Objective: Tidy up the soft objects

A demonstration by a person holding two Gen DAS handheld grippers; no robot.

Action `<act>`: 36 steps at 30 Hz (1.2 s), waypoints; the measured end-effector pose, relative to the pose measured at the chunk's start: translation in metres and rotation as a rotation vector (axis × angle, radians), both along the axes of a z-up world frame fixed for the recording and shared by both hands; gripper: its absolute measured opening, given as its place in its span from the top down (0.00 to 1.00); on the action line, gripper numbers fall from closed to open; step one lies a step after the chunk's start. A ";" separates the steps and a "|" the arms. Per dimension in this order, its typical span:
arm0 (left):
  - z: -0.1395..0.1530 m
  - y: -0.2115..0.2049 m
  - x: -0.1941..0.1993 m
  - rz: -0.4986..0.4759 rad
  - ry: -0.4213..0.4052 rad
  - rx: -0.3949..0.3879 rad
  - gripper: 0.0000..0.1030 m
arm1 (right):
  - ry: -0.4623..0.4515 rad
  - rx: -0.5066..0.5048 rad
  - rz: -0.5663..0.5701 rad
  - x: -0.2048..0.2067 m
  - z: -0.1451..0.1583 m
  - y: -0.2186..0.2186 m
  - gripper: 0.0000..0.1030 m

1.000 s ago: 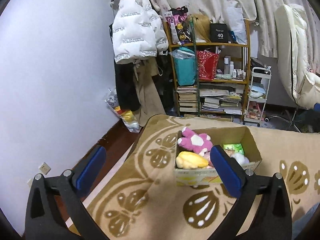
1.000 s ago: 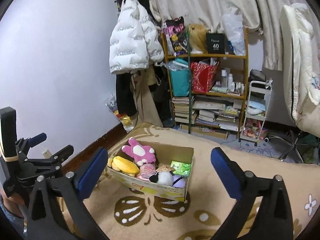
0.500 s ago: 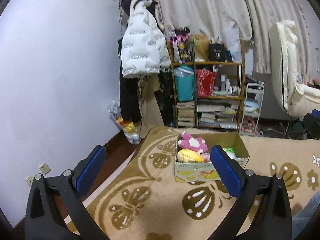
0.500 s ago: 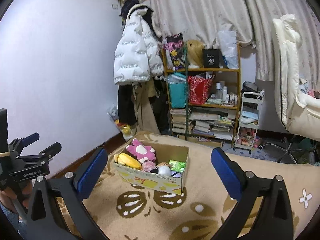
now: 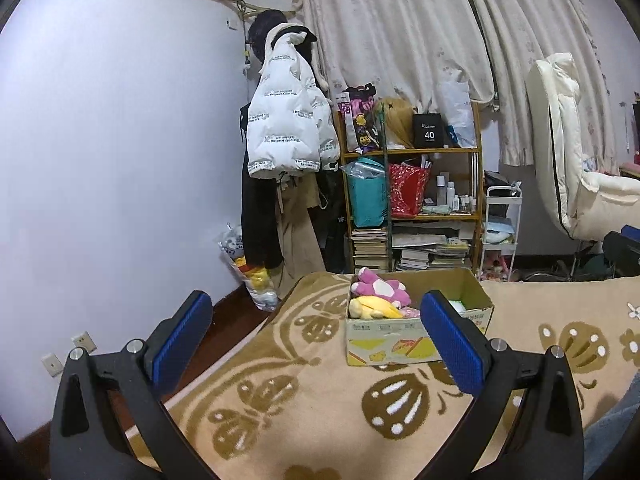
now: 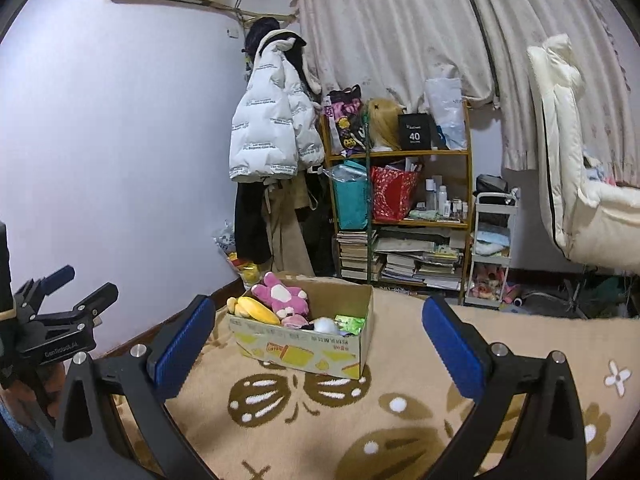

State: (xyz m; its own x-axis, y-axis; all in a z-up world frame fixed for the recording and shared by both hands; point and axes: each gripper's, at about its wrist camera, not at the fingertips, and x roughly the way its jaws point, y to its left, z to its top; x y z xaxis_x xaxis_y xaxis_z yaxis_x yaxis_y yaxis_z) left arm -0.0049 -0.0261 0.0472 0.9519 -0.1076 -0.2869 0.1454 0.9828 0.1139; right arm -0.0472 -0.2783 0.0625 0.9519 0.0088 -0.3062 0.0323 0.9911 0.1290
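A pink-and-white plush (image 6: 282, 295) and a yellow plush (image 6: 256, 309) are showing in the brown cardboard box (image 6: 304, 346); the tan blanket (image 6: 400, 360) is carrying brown butterfly motifs.

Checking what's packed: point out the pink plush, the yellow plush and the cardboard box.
pink plush (image 6: 280, 295), right wrist view, on its white belly.
yellow plush (image 6: 256, 308), right wrist view, mid-body.
cardboard box (image 6: 304, 350), right wrist view, printed front wall.

A lived-in bedroom at home is shown: coats (image 6: 276, 140) are hung on the wall, a shelf (image 6: 400, 208) is crammed with books, and curtains (image 5: 400, 28) are drawn.
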 end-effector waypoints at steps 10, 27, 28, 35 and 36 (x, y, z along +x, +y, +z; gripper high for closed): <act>-0.031 0.003 0.003 -0.002 0.042 0.018 0.00 | 0.003 -0.049 -0.009 0.000 -0.028 -0.006 0.00; -0.044 0.010 0.010 0.015 0.085 0.007 0.00 | 0.032 -0.030 -0.029 0.003 -0.042 -0.011 0.00; -0.044 0.010 0.010 0.013 0.087 0.009 0.00 | 0.033 -0.036 -0.029 0.003 -0.042 -0.012 0.00; -0.046 0.008 0.011 0.016 0.087 0.024 0.00 | 0.028 -0.040 -0.044 0.003 -0.045 -0.006 0.00; -0.046 0.008 0.011 0.013 0.086 0.024 0.00 | 0.028 -0.041 -0.043 0.003 -0.045 -0.005 0.00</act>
